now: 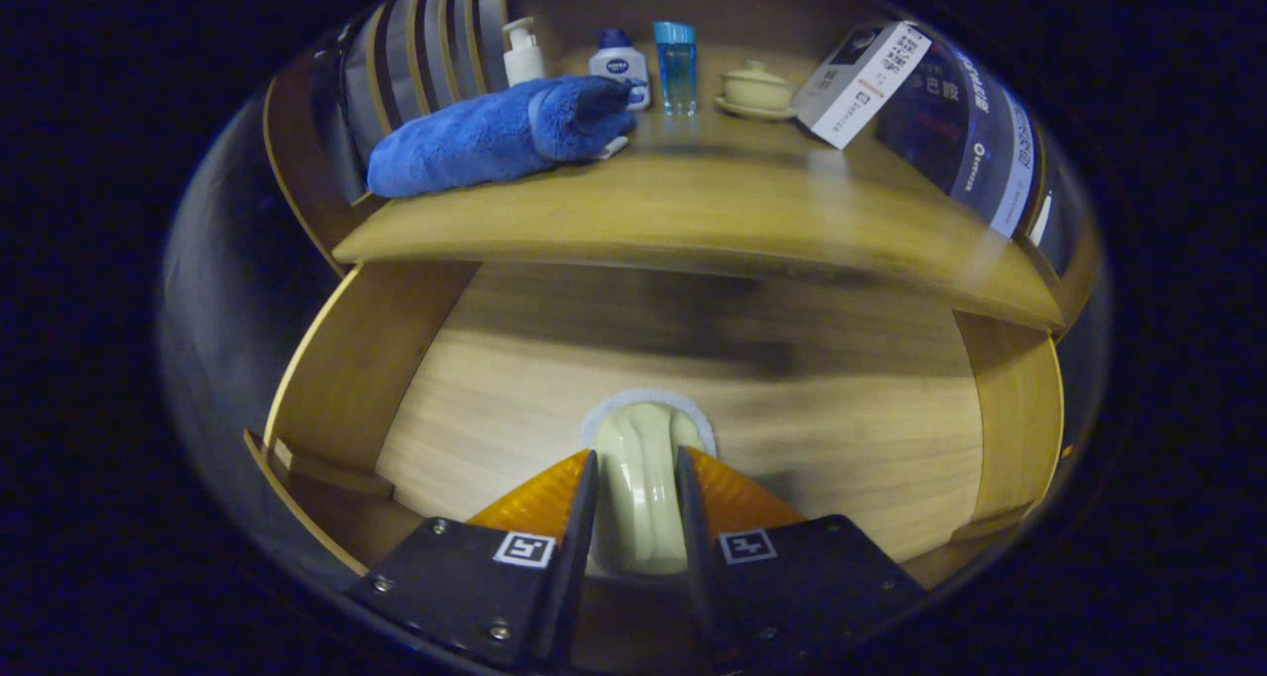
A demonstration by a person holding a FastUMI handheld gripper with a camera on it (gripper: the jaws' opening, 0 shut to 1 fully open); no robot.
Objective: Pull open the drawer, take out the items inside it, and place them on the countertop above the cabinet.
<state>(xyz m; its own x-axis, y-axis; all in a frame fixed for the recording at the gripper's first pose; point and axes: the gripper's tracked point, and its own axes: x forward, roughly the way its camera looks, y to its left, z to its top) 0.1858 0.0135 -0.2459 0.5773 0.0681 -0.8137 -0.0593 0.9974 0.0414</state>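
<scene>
Pinching a pale ceramic piece in the gripper, over the open drawer, below the countertop

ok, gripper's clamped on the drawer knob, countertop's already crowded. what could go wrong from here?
1. The gripper holds the rounded, smooth-looking knob by its sides only; the fingers may slip off during the pull.
2. The countertop overhangs the drawer front; lifting while pulling could knock its edge.
3. The blue towel, bottles, lidded cup and box crowd the back; items are safer placed on the bare front strip.
</scene>
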